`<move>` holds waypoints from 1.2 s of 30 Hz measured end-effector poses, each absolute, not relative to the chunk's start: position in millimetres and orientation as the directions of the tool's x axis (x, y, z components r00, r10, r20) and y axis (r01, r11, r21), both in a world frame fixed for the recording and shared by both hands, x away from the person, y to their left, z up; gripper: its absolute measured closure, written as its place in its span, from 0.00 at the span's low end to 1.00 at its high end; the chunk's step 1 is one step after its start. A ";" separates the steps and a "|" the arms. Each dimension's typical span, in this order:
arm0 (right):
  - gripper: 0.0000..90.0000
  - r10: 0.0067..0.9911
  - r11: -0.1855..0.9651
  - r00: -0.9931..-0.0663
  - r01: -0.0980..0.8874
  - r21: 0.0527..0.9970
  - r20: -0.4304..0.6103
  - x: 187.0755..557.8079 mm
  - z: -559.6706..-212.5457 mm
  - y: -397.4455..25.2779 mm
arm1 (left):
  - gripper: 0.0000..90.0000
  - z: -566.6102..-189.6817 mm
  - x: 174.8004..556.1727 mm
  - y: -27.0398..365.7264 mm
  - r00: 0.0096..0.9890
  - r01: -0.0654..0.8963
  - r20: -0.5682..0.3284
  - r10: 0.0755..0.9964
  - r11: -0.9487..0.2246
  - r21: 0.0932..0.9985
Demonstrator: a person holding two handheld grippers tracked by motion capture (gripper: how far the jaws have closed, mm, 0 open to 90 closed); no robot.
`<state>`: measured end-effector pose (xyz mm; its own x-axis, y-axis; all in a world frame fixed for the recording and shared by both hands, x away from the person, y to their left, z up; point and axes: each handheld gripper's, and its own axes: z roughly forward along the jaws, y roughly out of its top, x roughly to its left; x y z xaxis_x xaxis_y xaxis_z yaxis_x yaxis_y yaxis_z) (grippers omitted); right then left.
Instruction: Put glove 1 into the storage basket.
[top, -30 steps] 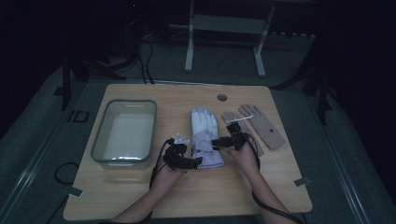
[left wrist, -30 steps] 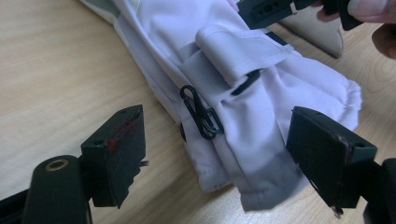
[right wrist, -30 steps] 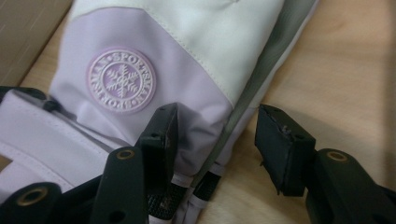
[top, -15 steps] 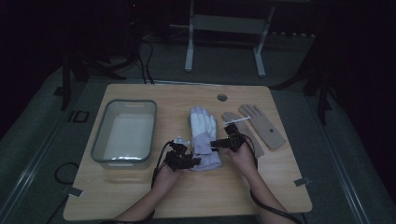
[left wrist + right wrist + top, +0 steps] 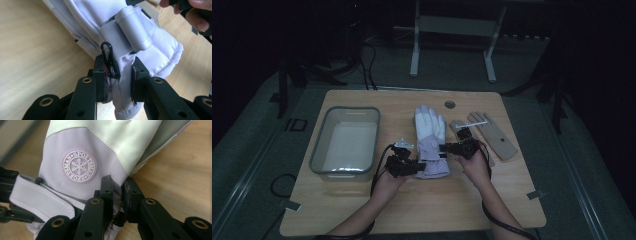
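Now, at the table: a person works a padded white and lilac ski glove (image 5: 430, 142) with a gripper in each hand.
Glove: lies flat at mid-table, fingers pointing away from the person, cuff toward them, between the clear plastic tub (image 5: 343, 142) and a flat tan glove (image 5: 494, 136).
Left gripper (image 5: 118, 83): jaws clenched on a fold of cuff fabric, just beside a small black clip (image 5: 110, 60) that hangs from the wrist strap.
Right gripper (image 5: 117, 195): jaws pinched on the cuff's opposite edge, just below the round snowflake badge (image 5: 79, 166).
Progress: both grips look secured; the glove appears to rest on the wood, not yet lifted, though the dim high view makes that hard to confirm.
Left to do: likely raising the glove and carrying it, perhaps to the tub, which holds nothing visible.
Tan glove: lies untouched, well right of the grippers.
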<state>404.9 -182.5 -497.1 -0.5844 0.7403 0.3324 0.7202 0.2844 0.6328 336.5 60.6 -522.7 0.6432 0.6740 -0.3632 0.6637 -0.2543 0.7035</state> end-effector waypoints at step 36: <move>0.89 0.629 0.360 -0.730 0.577 0.733 0.266 408.5 -417.7 -76.7 | 0.80 -442.2 323.1 168.5 0.636 0.612 -0.271 0.723 -0.258 0.748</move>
<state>408.5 -76.7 -417.7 -0.7303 0.6291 0.2664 0.5775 0.3601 0.7327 323.1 168.5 -442.2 0.6360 0.7227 -0.2707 0.6116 -0.2580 0.7479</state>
